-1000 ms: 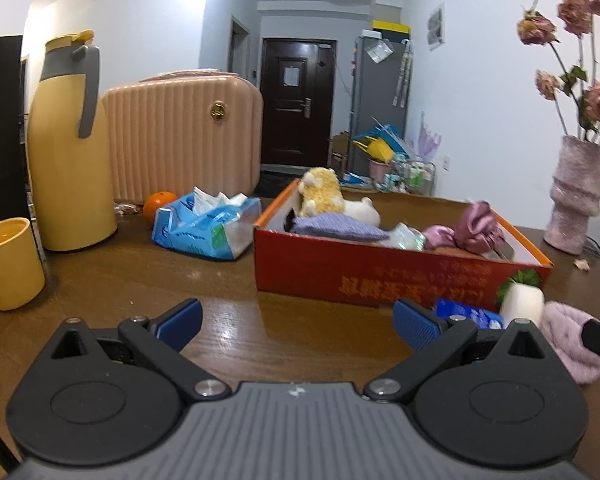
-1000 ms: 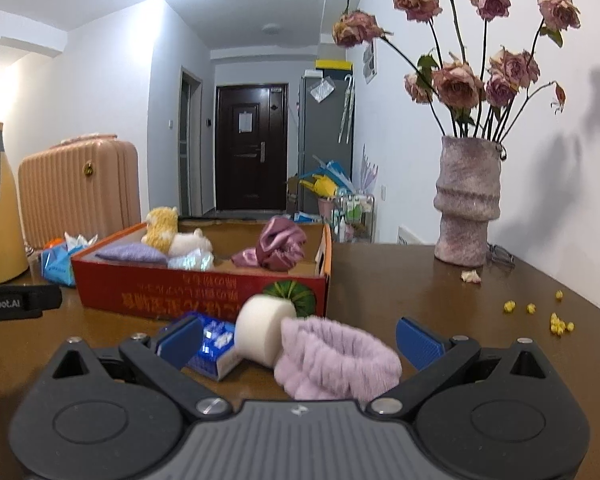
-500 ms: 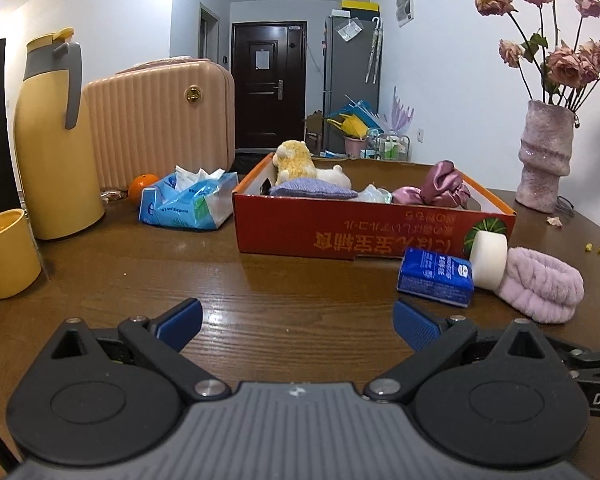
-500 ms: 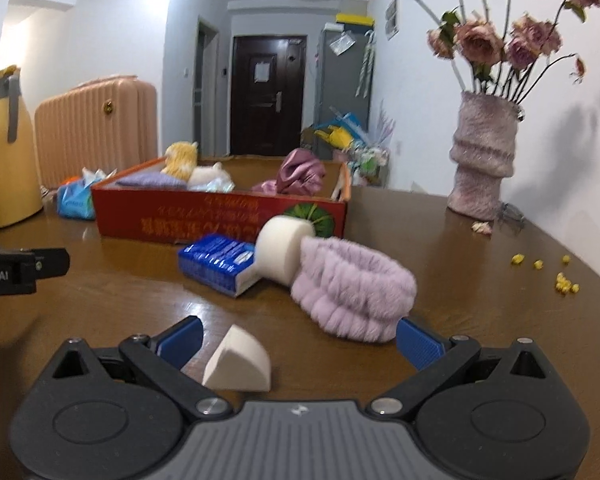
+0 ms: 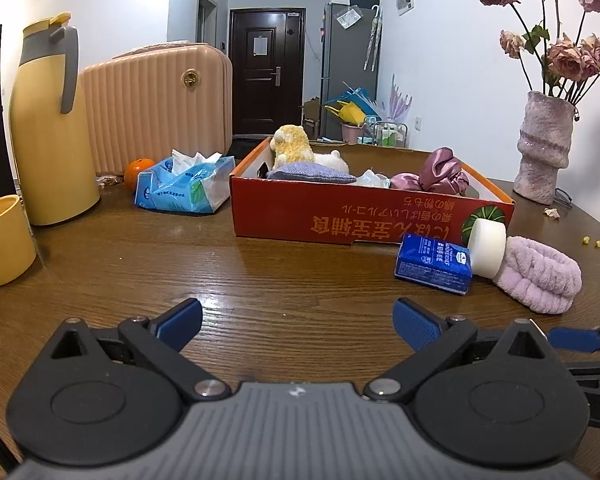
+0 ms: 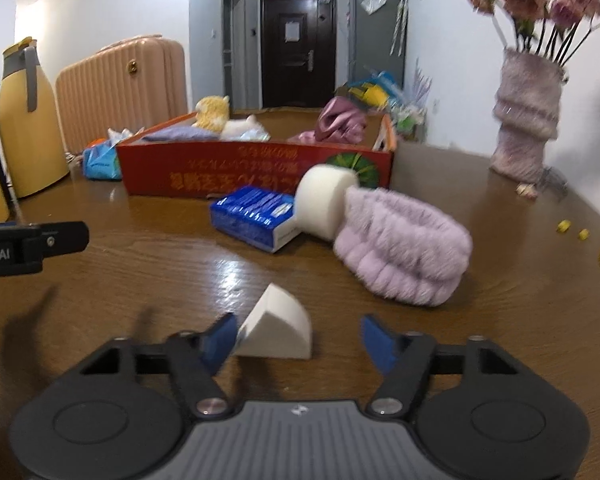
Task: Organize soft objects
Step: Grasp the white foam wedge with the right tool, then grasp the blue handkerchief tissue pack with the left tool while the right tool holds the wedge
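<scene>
The right claw [image 6: 296,342] has dropped toward the desk [image 6: 140,280] and tipped downward; a second ago its jaws stood wide, and now they are closing around the white wedge [image 6: 278,330]. The wedge lies on the desk near the front edge, between the blue pads: the left pad [image 6: 220,338] is at its side, the right one is apart from it, so it is not yet gripped. Judged from this, the pick of the wedge is under way, with the red box [image 6: 256,174] its likely home, since soft things already lie inside.

The left claw [image 5: 298,320] hangs released over bare desk, holding nothing.

Left to sort near the box's front corner: the white roll [image 6: 324,206], the purple band [image 6: 404,254] and the blue pack [image 6: 256,216].
</scene>
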`<state>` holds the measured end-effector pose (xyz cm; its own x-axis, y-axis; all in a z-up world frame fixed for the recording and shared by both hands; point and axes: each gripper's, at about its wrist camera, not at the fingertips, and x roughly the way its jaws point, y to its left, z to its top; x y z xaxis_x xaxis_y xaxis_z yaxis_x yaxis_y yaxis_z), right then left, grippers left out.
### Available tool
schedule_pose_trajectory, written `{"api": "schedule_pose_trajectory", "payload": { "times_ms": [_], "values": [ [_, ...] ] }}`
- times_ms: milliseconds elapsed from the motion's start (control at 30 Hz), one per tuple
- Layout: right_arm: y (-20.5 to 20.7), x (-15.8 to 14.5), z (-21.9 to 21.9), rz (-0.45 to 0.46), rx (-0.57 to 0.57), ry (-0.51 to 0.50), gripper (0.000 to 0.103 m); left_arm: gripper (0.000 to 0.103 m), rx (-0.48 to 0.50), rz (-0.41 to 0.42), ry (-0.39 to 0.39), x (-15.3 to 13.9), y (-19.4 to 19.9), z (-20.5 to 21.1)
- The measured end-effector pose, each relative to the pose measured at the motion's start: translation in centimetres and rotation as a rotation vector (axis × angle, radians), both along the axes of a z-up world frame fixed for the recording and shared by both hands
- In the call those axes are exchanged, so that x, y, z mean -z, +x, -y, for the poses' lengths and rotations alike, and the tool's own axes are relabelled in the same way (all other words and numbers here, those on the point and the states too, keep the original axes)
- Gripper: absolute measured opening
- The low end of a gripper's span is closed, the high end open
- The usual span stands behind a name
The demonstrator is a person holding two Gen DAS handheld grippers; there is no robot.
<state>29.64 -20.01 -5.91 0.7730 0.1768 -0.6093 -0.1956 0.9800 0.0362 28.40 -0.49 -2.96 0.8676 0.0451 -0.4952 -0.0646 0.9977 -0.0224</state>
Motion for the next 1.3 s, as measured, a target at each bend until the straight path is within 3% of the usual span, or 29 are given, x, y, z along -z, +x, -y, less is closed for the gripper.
{"api": "schedule_pose_trajectory", "payload": {
  "times_ms": [133,267,867,1300],
  "values": [
    [-0.2,0.1,-0.2,0.000,-0.042,0.031,0.035,0.103,0.000,0.000,0.001,0.0,0.0,0.0],
    [-0.3,-0.1,-0.4,0.012,-0.040,0.022,0.031,0.103,0.003,0.000,-0.002,0.0,0.0,0.0],
    [0.0,-1.8,2.7,0.163,0.055,0.061,0.031,0.103,0.000,0.005,-0.002,0.3,0.4,0.4],
    [1.4,-2.9,7.6,0.271,0.187,0.111,0.031,0.103,-0.010,-0.013,-0.007,0.7,2.8,2.2]
  ]
}}
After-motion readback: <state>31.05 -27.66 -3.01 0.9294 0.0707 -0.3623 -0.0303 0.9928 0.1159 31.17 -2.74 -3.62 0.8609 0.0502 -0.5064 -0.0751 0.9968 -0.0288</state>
